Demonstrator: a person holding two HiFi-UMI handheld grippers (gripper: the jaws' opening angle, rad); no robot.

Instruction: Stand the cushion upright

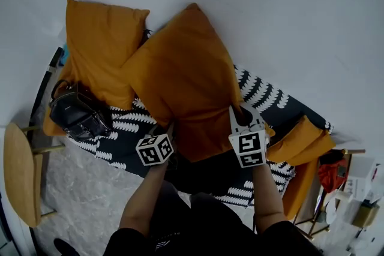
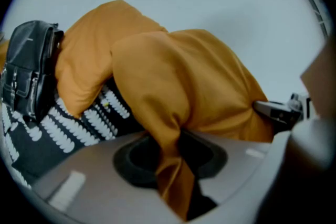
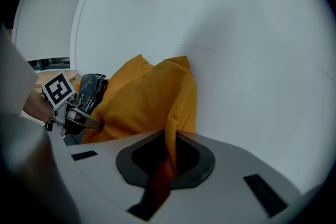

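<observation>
Centrally, one orange cushion (image 1: 180,81) stands tilted on a corner against the white wall (image 1: 270,3), over a sofa's black-and-white patterned cover (image 1: 264,93). Its lower edge is pinched in two places: the left gripper (image 1: 168,130) is clamped on a fold of fabric at the bottom left, and the right gripper (image 1: 243,112) is closed tight on fabric at the bottom right. A second orange cushion (image 1: 99,51) leans just beside it on the left, a third (image 1: 303,139) lies at the sofa's right end, and one black handbag (image 1: 78,112) sits near one wooden side table (image 1: 21,171).
</observation>
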